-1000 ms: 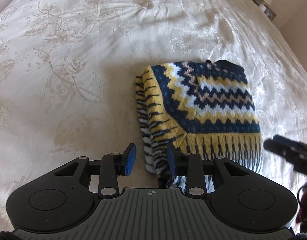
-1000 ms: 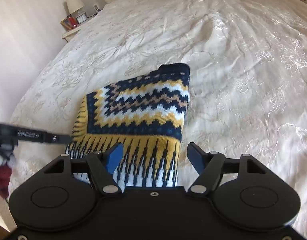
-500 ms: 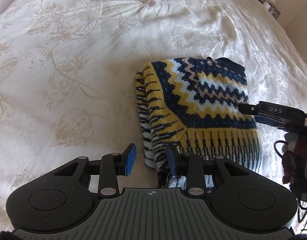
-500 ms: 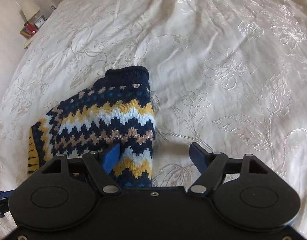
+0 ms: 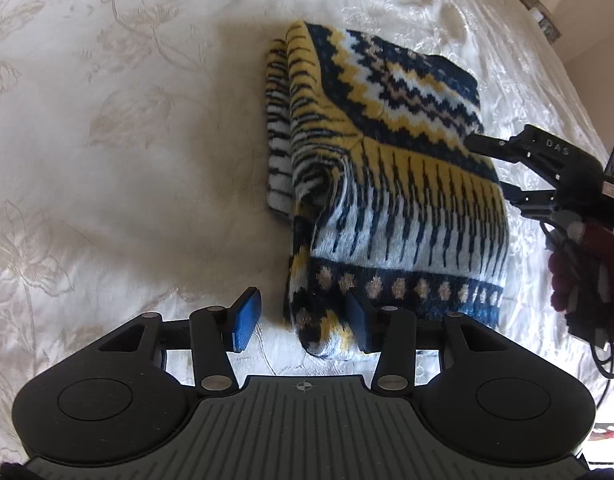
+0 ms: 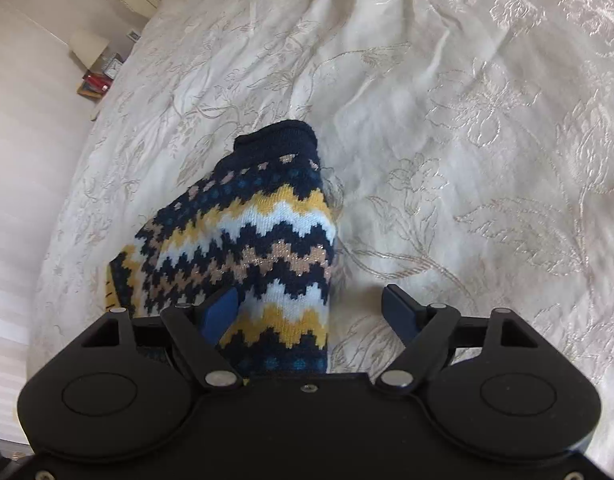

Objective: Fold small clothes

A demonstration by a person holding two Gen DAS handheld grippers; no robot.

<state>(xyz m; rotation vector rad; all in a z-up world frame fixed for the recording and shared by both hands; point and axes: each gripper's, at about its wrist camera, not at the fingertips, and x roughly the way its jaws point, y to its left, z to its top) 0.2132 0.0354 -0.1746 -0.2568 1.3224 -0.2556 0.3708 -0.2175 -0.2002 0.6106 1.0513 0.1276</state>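
A folded knitted sweater (image 5: pixel 391 184) in navy, yellow and white zigzags lies on the bedspread. My left gripper (image 5: pixel 302 322) hangs low over its near left corner. The jaws are opening; that corner sits between them beside the right pad, and the left pad (image 5: pixel 246 320) stands free. In the right wrist view the sweater (image 6: pixel 243 248) fills the lower left. My right gripper (image 6: pixel 310 310) straddles its right edge, jaws opening, with the left pad (image 6: pixel 221 312) over the knit and the other over the bedspread. The right gripper (image 5: pixel 489 166) also shows at the sweater's right side.
A cream bedspread (image 5: pixel 127 152) with embroidered flowers covers the whole bed (image 6: pixel 467 140). A nightstand with a lamp (image 6: pixel 92 46) stands by the wall at the far left. A dark red sleeve (image 5: pixel 575 276) and cables hang behind the right gripper.
The left gripper has come down closer to the sweater's near corner and its jaws have widened. The right gripper has swung over to the sweater's right edge and sunk lower.
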